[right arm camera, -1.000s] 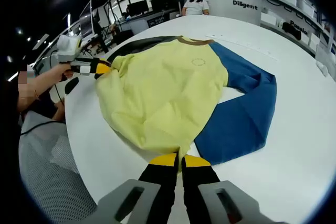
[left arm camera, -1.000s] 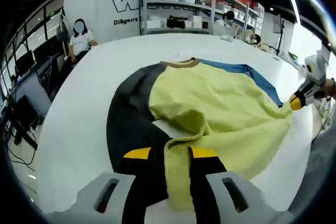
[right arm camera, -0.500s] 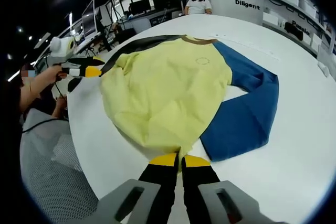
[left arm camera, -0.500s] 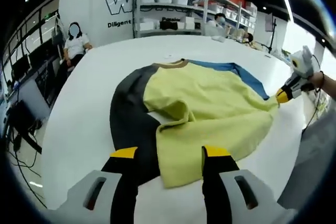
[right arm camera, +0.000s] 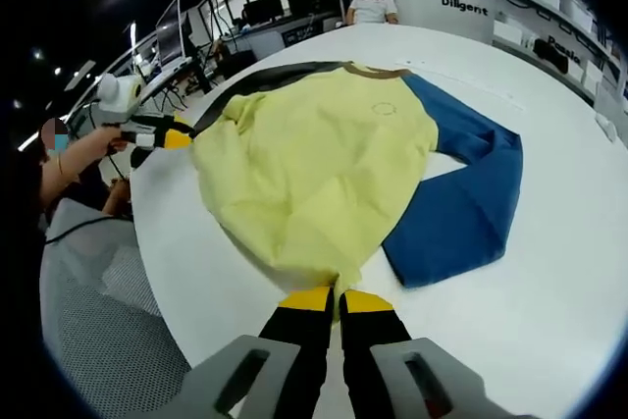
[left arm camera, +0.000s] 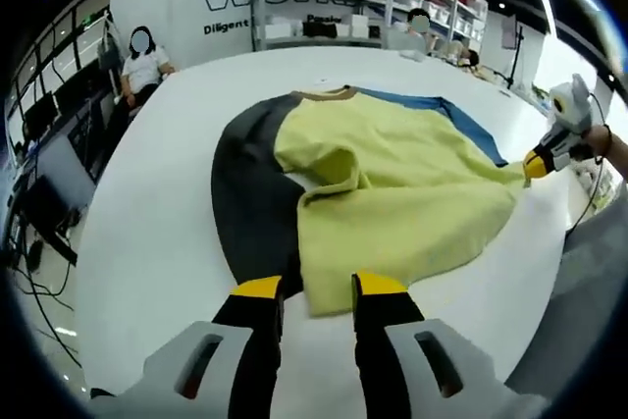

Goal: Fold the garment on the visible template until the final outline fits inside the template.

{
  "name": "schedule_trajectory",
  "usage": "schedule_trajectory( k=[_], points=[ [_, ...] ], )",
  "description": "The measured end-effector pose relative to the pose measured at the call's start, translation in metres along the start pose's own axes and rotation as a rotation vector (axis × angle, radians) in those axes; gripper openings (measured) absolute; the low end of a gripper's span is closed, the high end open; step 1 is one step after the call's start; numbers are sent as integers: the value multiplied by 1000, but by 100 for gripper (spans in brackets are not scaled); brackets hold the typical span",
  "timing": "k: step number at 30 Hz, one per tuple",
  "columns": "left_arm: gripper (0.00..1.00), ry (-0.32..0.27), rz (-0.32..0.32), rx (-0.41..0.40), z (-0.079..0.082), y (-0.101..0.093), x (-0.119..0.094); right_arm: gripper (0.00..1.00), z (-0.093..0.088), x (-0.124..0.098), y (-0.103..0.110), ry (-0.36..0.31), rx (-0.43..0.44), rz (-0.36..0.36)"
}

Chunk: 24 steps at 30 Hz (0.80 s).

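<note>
Right gripper (right arm camera: 339,298) is pinching the garment (right arm camera: 314,174) hem shut; left gripper (left arm camera: 316,289), jaws parted just before the hem's opposite corner, needs closing before folding.

Hem corner hidden between right hand-held gripper (right arm camera: 335,298) jaws

I see a pale yellow garment (left arm camera: 412,193) with one dark grey sleeve (left arm camera: 250,193), one blue sleeve (right arm camera: 461,208), a tan collar (right arm camera: 371,72), on my white surface (left arm camera: 147,242).
</note>
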State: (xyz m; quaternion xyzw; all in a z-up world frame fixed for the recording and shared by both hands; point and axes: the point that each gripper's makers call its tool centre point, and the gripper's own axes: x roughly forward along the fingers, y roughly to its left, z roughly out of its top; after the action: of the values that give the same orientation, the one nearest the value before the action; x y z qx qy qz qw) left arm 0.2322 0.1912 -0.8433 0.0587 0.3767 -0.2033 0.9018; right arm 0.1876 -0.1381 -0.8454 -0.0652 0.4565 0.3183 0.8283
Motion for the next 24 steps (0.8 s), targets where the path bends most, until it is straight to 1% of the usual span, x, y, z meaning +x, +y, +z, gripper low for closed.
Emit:
schedule_trajectory(
  k=[1,3,8,9,12,16,18,24],
  points=[
    [23,2,-7,-38,-3,0,2,0,0,0,0,0,1,0],
    [22,16,-16,-61,-7,-2,4,0,-1,-1,1,0,4,1],
    [16,46,-14,-70,-17,-3,10,0,-4,-2,3,2,10,4],
    [15,29,-11,-69,-14,-3,10,0,-4,-2,3,3,12,5],
    [11,29,-14,-85,-14,-2,11,0,-6,-2,4,6,13,7],
    [6,40,-11,-82,-15,-3,10,0,-6,-2,4,6,14,7],
    [2,51,-8,-61,-16,-2,10,0,-5,-2,5,6,13,8],
    [1,56,-10,-62,-16,-3,8,0,-5,-5,9,3,11,17]
  ],
)
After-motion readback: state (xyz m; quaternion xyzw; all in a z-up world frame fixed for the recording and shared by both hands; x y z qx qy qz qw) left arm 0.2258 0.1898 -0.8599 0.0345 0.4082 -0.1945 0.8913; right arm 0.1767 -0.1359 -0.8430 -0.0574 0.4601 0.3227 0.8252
